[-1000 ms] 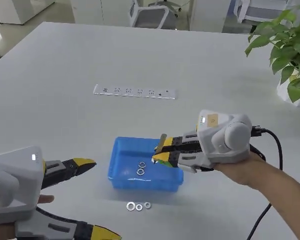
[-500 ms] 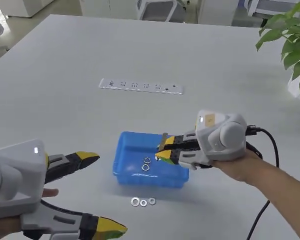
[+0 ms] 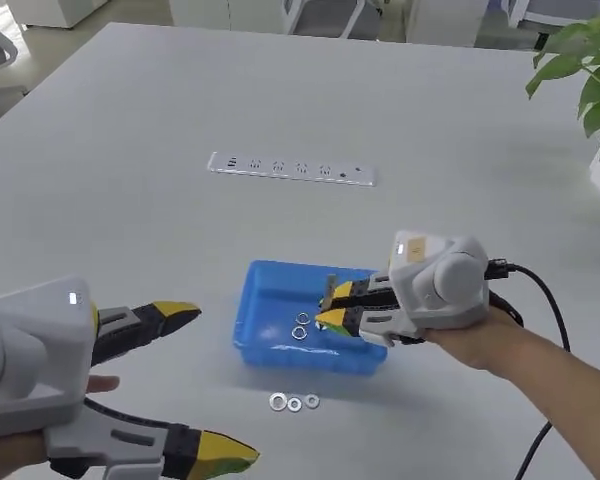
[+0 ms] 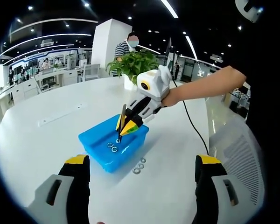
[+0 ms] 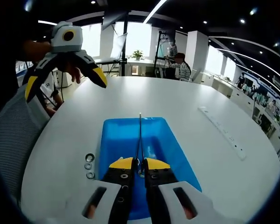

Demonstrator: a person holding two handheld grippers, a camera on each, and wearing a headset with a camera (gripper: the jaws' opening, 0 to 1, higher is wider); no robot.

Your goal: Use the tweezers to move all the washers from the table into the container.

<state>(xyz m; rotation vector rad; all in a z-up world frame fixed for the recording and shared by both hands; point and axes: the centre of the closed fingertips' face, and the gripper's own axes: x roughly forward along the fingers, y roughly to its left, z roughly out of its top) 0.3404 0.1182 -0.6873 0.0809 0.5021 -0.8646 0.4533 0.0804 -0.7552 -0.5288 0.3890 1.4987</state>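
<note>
A blue container [image 3: 270, 345] sits on the white table with two washers [image 3: 300, 327] inside it. Three more washers [image 3: 294, 402] lie in a row on the table just in front of it, also visible as washers [image 5: 88, 165] and washers [image 4: 139, 165]. My right gripper [image 3: 330, 310] hovers over the container's right side, shut on thin tweezers [image 5: 140, 133] whose tips point over the container [image 5: 158, 140]. I see no washer at the tips. My left gripper [image 3: 215, 385] is open at the near left, apart from the container [image 4: 100, 149].
A white power strip [image 3: 292, 169] lies farther back on the table. A potted plant [image 3: 585, 70] stands at the far right edge. A black cable [image 3: 540, 300] trails from the right gripper. Chairs stand beyond the far table edge.
The head camera has shifted, so the whole scene sits a little to the right. The right gripper with the tweezers stays over the container's right side. The left gripper remains open.
</note>
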